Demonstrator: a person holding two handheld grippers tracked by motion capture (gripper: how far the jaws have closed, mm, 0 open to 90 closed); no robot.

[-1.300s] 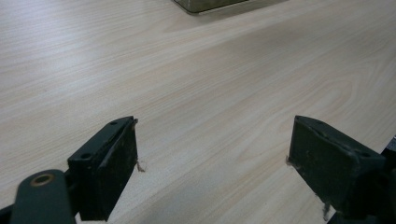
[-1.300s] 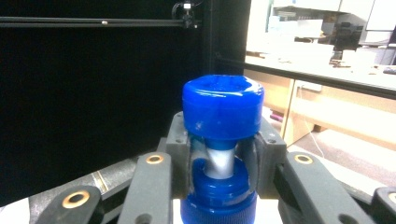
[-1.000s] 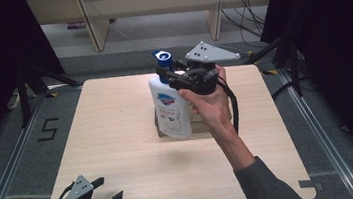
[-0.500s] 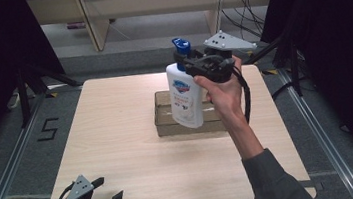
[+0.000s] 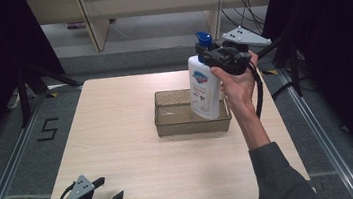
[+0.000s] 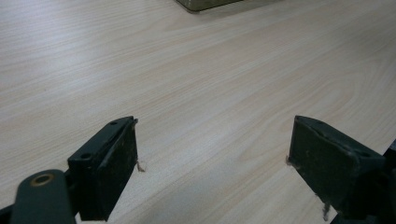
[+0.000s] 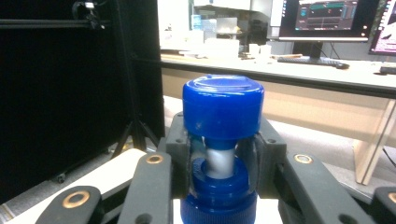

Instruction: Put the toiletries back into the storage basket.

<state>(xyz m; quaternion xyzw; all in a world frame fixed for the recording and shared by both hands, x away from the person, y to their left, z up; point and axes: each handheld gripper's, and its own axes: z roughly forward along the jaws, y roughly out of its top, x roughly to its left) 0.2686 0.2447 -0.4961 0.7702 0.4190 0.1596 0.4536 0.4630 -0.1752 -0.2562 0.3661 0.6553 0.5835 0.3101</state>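
Pale wood-grain table sits between dark curtains, with grey floor and light shelving beyond its far edge. At the near left corner, a hand holds the left gripper low, its jaws spread wide with bare tabletop between and ahead of them. Farther ahead stands a shallow, clear brown tray. The right gripper is raised over the tray's right end, jaws clamped on the neck of a white pump bottle just under its blue cap. The bottle hangs upright, its base over the tray.
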